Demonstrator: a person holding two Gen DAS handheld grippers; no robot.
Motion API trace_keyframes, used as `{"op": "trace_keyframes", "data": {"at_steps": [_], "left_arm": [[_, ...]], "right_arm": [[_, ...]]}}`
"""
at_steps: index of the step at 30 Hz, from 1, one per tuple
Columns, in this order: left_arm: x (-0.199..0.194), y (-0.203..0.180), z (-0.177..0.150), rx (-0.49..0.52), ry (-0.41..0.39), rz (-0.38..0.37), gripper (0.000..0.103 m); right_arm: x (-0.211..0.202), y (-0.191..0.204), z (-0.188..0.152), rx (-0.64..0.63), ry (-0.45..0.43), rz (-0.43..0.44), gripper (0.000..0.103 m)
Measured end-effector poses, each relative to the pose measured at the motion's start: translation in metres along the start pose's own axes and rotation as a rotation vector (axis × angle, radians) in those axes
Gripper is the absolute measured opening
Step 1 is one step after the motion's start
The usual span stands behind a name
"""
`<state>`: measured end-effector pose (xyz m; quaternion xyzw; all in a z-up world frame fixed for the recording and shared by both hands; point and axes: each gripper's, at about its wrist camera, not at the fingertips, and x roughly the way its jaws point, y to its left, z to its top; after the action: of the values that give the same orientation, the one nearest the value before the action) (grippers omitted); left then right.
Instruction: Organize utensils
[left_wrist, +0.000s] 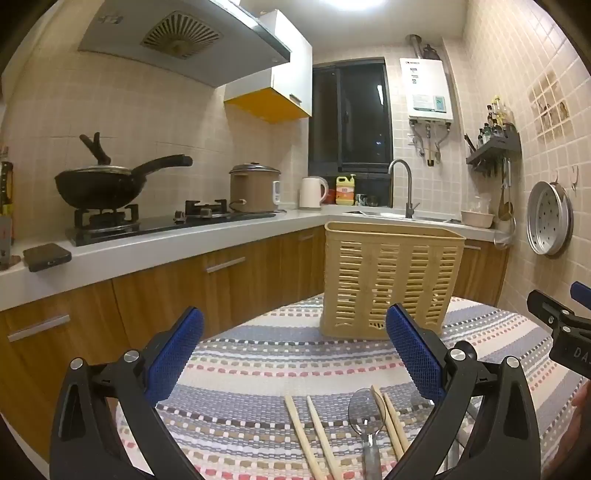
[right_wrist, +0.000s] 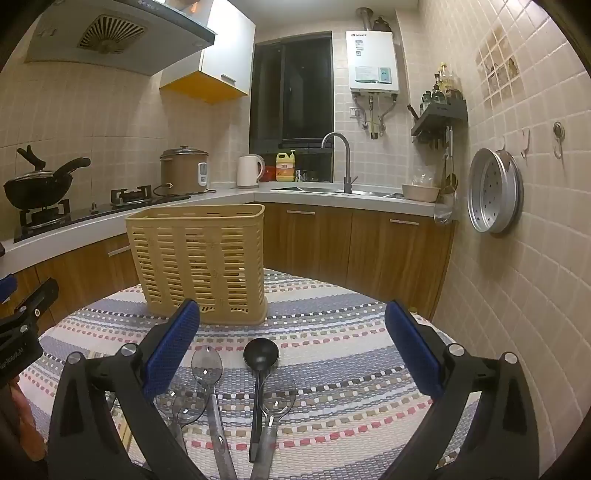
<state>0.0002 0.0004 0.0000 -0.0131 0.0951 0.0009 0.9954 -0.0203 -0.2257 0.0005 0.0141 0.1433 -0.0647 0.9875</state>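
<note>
A tan slotted utensil basket (left_wrist: 391, 280) (right_wrist: 201, 262) stands upright at the far side of a striped woven mat (left_wrist: 280, 354) (right_wrist: 351, 347). In the left wrist view, wooden chopsticks (left_wrist: 314, 435) and a clear plastic spoon (left_wrist: 365, 410) lie near the front. My left gripper (left_wrist: 295, 354) hovers open above them, holding nothing. In the right wrist view, a black ladle (right_wrist: 258, 373) and several clear spoons (right_wrist: 208, 373) lie on the mat. My right gripper (right_wrist: 291, 350) is open over them, empty. Each gripper shows at the edge of the other's view.
A counter (left_wrist: 155, 251) runs along the left and back with a gas hob, a black pan (left_wrist: 99, 184), a rice cooker (left_wrist: 255, 188), a kettle (right_wrist: 249, 171) and a sink with a tap (right_wrist: 340, 162). A tiled wall with a hanging steamer tray (right_wrist: 493, 192) is close on the right.
</note>
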Motion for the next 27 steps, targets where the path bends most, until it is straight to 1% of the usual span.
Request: {"op": "trace_keyframes", "data": {"at_steps": [2, 3, 9, 10, 13, 27], "left_arm": [[0.0006, 0.0011, 0.0001, 0.006, 0.002, 0.005, 0.096], [0.0026, -0.002, -0.0018, 0.018, 0.018, 0.009, 0.096], [0.0094, -0.0002, -0.0016, 0.014, 0.013, 0.015, 0.096], [0.0031, -0.0034, -0.0026, 0.02, 0.007, 0.009, 0.096], [0.0035, -0.0049, -0.0035, 0.025, 0.01, 0.005, 0.096], [0.0067, -0.0014, -0.0038, 0.011, 0.031, 0.003, 0.096]], "right_arm": [[-0.0003, -0.0001, 0.0001, 0.0, -0.002, -0.001, 0.095], [-0.0004, -0.0002, 0.0002, -0.001, -0.002, -0.001, 0.095], [-0.0012, -0.0003, 0.0007, -0.003, -0.001, 0.0, 0.095], [-0.0011, -0.0002, 0.0009, -0.003, 0.001, 0.0, 0.095], [0.0007, -0.0015, 0.0003, -0.003, 0.002, 0.002, 0.095], [-0.0001, 0.0004, 0.0002, 0.002, 0.008, 0.009, 0.095]]}}
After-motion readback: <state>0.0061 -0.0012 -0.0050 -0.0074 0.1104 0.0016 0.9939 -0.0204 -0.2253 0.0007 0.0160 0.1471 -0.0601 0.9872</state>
